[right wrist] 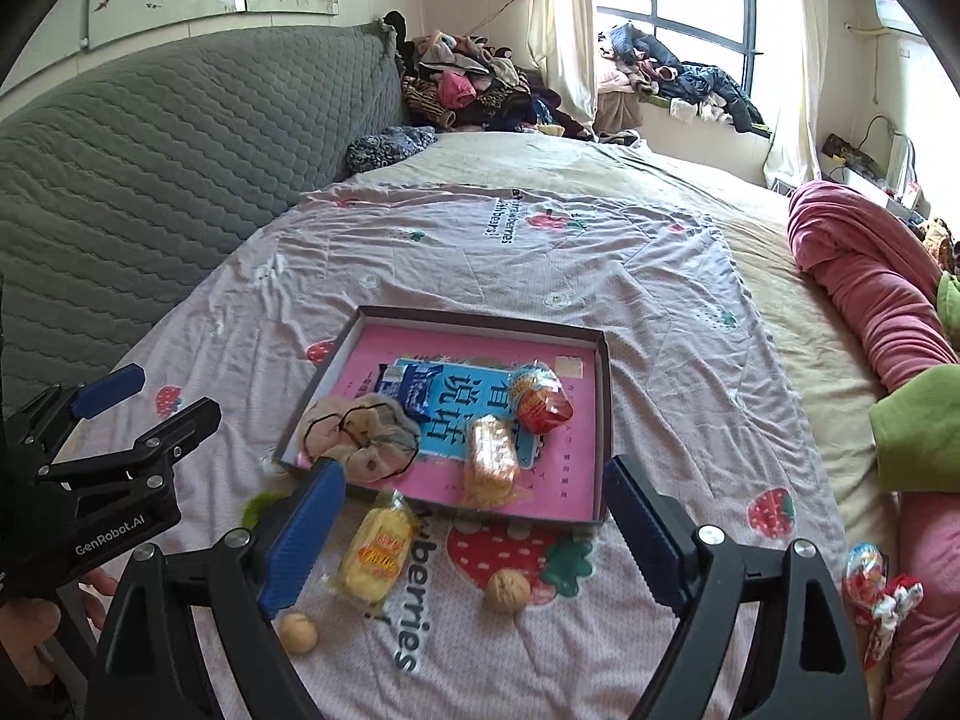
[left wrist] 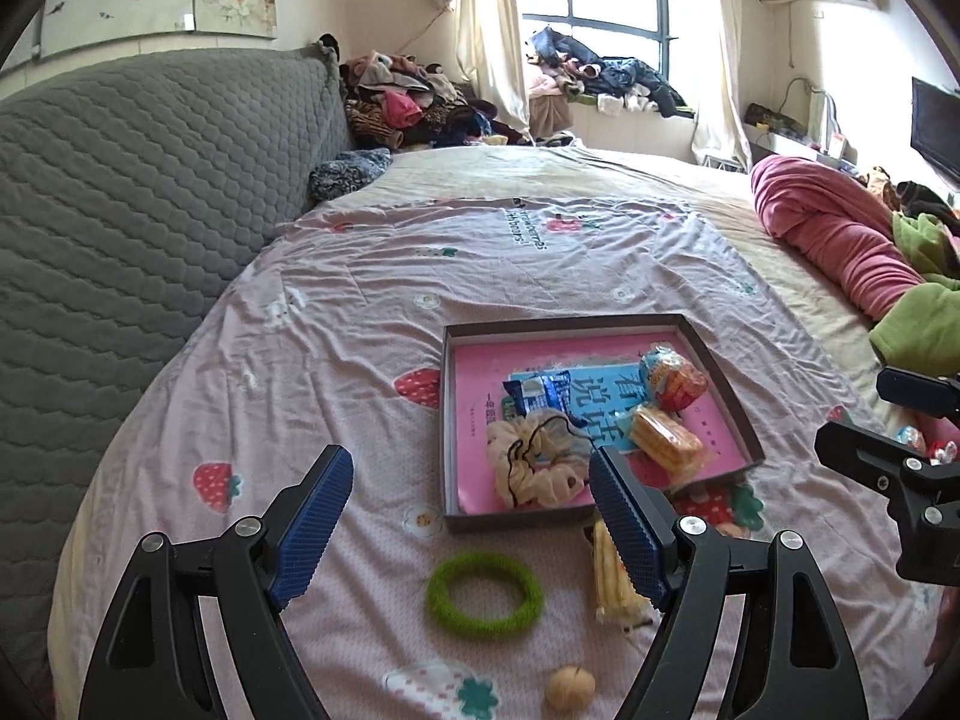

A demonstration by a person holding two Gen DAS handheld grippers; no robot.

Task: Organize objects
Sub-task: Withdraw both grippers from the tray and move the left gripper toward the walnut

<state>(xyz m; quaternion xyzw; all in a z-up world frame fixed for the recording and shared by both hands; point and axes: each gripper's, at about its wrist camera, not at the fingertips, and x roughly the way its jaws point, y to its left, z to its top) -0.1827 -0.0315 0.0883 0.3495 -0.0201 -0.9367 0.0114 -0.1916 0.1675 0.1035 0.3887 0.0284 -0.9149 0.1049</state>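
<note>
A shallow dark box [left wrist: 445,420] [right wrist: 605,420] with a pink book inside lies on the bed. It holds a blue snack packet [left wrist: 540,391] [right wrist: 414,390], a red-orange snack bag [left wrist: 675,381] [right wrist: 540,399], a yellow cake packet [left wrist: 666,438] [right wrist: 492,459] and a beige scrunchie [left wrist: 534,468] [right wrist: 360,432]. In front of the box lie a green ring [left wrist: 485,594], a yellow snack packet [left wrist: 612,582] [right wrist: 378,552] and two walnuts [left wrist: 570,687] [right wrist: 507,591] [right wrist: 298,633]. My left gripper [left wrist: 471,528] [right wrist: 144,396] is open and empty above the ring. My right gripper [right wrist: 474,534] [left wrist: 864,414] is open and empty above the yellow packet and walnut.
A grey quilted headboard [left wrist: 120,210] runs along the left. A rolled pink blanket [right wrist: 870,300] and green cloth [right wrist: 918,432] lie on the right. Wrapped candies [right wrist: 876,588] lie at the right edge. Clothes piles [left wrist: 414,96] sit at the back.
</note>
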